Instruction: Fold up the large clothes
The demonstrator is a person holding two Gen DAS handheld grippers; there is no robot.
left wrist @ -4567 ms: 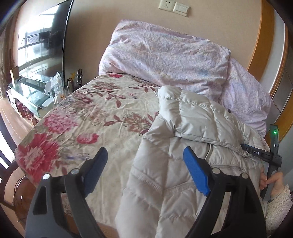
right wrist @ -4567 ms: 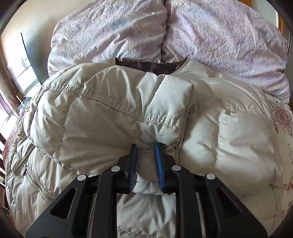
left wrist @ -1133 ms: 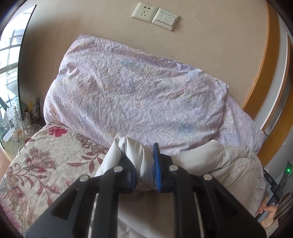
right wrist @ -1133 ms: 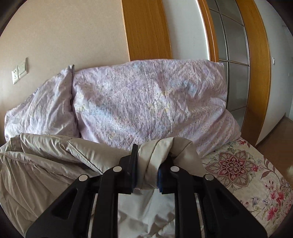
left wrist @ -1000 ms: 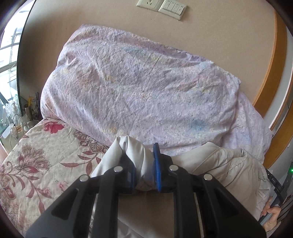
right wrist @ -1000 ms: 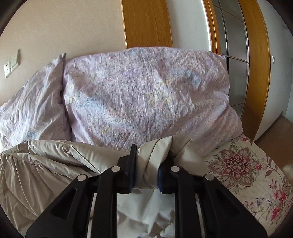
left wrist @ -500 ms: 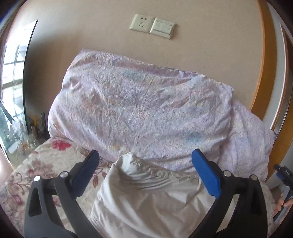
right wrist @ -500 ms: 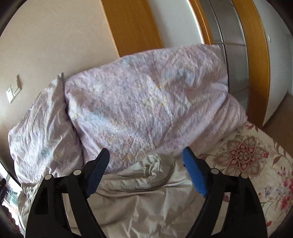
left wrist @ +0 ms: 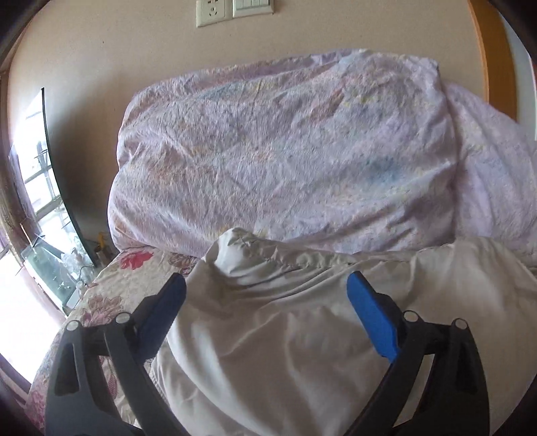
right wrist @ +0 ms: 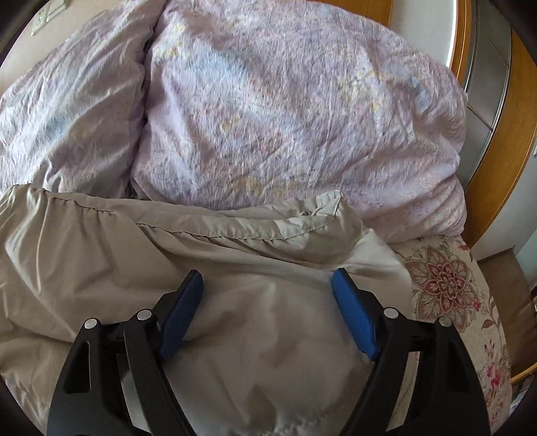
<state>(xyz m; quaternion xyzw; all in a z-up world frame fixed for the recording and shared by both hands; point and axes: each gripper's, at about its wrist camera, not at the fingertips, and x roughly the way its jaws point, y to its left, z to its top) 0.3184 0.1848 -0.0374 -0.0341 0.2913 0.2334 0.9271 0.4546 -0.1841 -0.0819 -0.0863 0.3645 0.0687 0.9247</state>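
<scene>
Lying folded on a floral bedspread [left wrist: 110, 291], one beige padded jacket [left wrist: 285, 335], its gathered hem edge [right wrist: 214, 231] pushed up against two lilac pillows [left wrist: 285, 161] at the head of the bed. Counted in the left wrist view: one left gripper [left wrist: 265, 302], two blue pads [left wrist: 372, 322] spread wide apart and holding nothing, jacket cloth showing between and beneath them; one wall socket [left wrist: 212, 11] beside one switch plate [left wrist: 252, 6] above the pillows; one dark curved screen edge [left wrist: 57, 174] at far left. Counted in the right wrist view: one right gripper [right wrist: 266, 302], likewise gaping with nothing between its two pads, poised over the jacket's right corner, where a small drawstring [right wrist: 310, 212] pokes from the hem; one orange wooden door frame [right wrist: 496, 187] at right (bedspread flowers showing below it). Changed from about a second ago: both pairs of tongs then pinched shut on bunched jacket fabric, now released and parted, with the cloth settled flat. Changed from half a second ago: tongs already apart then, with the right view now tilted lower, showing more pillow and jacket and less wall. Changed from some four seconds back: quilted outer face of the jacket then uppermost, smooth lining-like side now up, hem brought to the pillows.
</scene>
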